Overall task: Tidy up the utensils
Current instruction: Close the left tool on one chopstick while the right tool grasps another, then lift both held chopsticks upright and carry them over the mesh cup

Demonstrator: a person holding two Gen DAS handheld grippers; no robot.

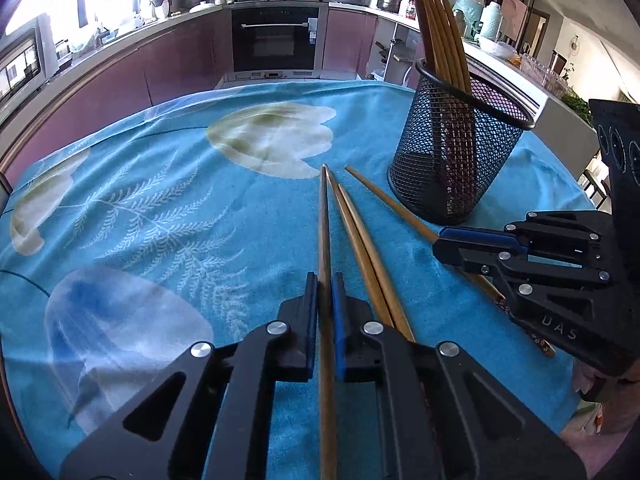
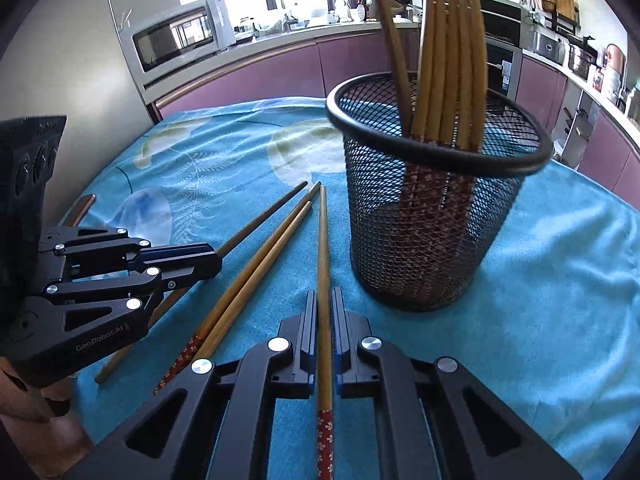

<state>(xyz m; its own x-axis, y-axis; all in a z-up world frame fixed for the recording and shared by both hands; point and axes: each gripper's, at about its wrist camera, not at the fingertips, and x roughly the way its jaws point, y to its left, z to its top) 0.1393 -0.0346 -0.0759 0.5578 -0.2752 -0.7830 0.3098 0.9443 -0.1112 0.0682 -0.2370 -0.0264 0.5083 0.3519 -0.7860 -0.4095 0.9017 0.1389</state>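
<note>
Lying on the cloth, a wooden chopstick [image 1: 323, 220] runs straight between the pads of my left gripper [image 1: 325, 284], which is shut on it. My right gripper [image 2: 324, 300] is shut on another chopstick [image 2: 323, 240] with a red patterned end. Each gripper shows in the other's view: the right gripper [image 1: 438, 242] at the right, the left gripper [image 2: 216, 260] at the left. Two loose chopsticks [image 1: 360, 248] lie side by side between the held ones. A black mesh cup [image 2: 432, 240] stands upright just beyond, with several chopsticks [image 2: 448, 60] standing in it.
A blue flowered towel [image 1: 160, 200] covers the table, whose far edge drops off towards purple kitchen cabinets and an oven [image 1: 276, 40]. A microwave [image 2: 176, 40] sits on the counter at the left. A hand [image 2: 40, 420] shows under the left gripper.
</note>
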